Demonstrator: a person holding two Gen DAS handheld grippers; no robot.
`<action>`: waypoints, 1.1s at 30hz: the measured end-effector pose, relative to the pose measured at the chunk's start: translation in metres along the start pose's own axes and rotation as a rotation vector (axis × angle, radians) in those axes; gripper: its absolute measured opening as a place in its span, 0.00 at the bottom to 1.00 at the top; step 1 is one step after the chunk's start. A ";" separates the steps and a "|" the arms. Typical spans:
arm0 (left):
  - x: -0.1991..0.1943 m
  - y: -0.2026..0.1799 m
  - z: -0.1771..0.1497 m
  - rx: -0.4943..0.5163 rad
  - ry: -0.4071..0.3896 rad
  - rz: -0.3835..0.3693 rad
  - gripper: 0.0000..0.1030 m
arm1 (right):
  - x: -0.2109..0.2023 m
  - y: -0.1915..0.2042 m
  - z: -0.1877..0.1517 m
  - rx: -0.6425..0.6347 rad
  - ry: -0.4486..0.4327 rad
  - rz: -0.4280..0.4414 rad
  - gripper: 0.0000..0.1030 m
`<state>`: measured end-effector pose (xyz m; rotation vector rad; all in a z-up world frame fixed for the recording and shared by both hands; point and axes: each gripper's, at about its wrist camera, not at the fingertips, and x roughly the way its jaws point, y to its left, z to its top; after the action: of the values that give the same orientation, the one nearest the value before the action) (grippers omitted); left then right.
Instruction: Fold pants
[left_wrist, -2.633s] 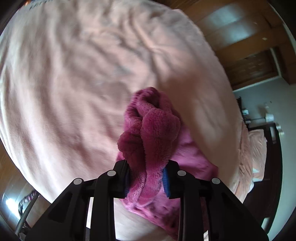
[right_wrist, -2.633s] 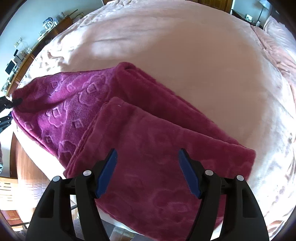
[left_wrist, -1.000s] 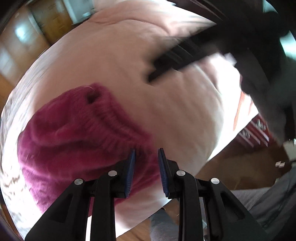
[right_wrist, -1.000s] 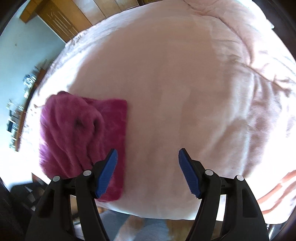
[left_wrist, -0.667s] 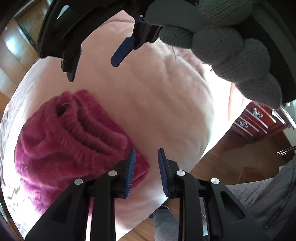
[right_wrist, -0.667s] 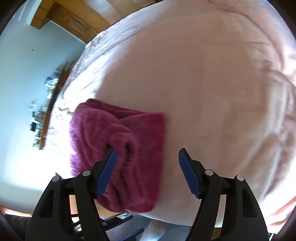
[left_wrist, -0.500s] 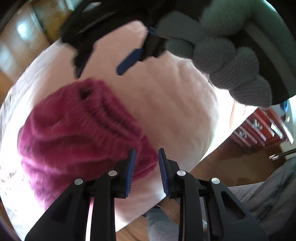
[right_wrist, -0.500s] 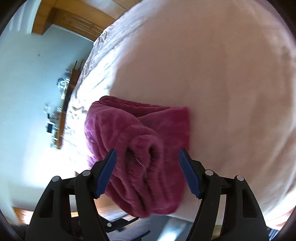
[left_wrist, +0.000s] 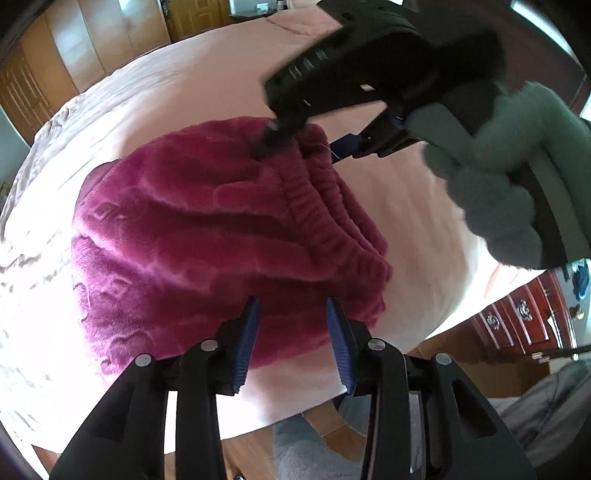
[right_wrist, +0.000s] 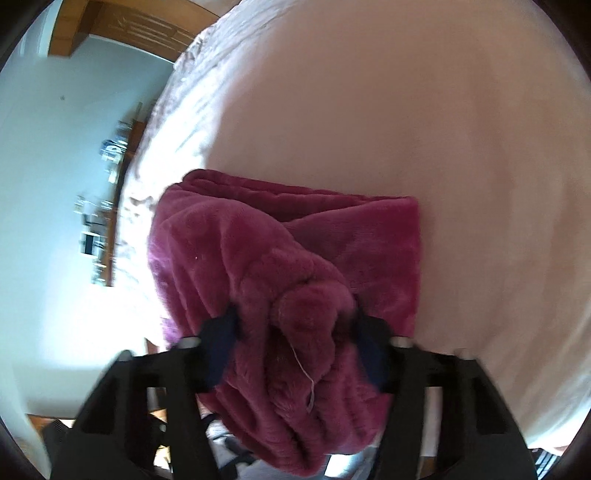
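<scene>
Magenta fleece pants (left_wrist: 207, 236) lie folded into a thick bundle on a pink bed (left_wrist: 207, 88), near the bed's edge, w/ wood floor showing just below that edge in the left wrist view. Ribbed elastic waistband (left_wrist: 332, 225) sits on top of the bundle, running along its right side in that view.

Left tool (left_wrist: 292, 314): jaws opening, blue pads apart, poised over the near edge of the bundle. Nothing pinched btwn them; fabric is seen through the gap, but whether the tips touch it can't be told.

Right tool (right_wrist: 293, 325): jaws closing around a bunched hump of the pants at the waistband corner. In the right wrist view, fabric fills the gap btwn both pads and bulges up over them, a loose white thread (right_wrist: 304, 373) hanging from it. Pic is blurred, but both pads look pressed into the fleece. From the left wrist view the same tool comes in from upper right, held by a grey knit-gloved hand (left_wrist: 517, 177), one finger dug into the far top of the bundle and one blue pad just beside the waistband.

Dark red drawers (left_wrist: 524, 317) stand beyond the bed at right in the left wrist view.
</scene>
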<state>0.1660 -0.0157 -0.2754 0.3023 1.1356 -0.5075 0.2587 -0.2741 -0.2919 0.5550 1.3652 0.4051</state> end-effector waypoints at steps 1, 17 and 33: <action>0.004 0.001 0.003 -0.003 0.004 -0.004 0.37 | -0.002 0.000 -0.001 -0.006 -0.004 -0.024 0.38; 0.069 -0.039 0.017 0.177 0.080 -0.056 0.49 | -0.006 -0.049 -0.012 0.042 -0.083 -0.202 0.36; -0.021 0.054 0.025 -0.011 0.003 -0.103 0.54 | -0.095 0.005 -0.052 -0.095 -0.253 -0.142 0.52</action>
<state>0.2071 0.0228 -0.2473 0.2357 1.1606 -0.5920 0.1922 -0.3177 -0.2186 0.4131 1.1280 0.2727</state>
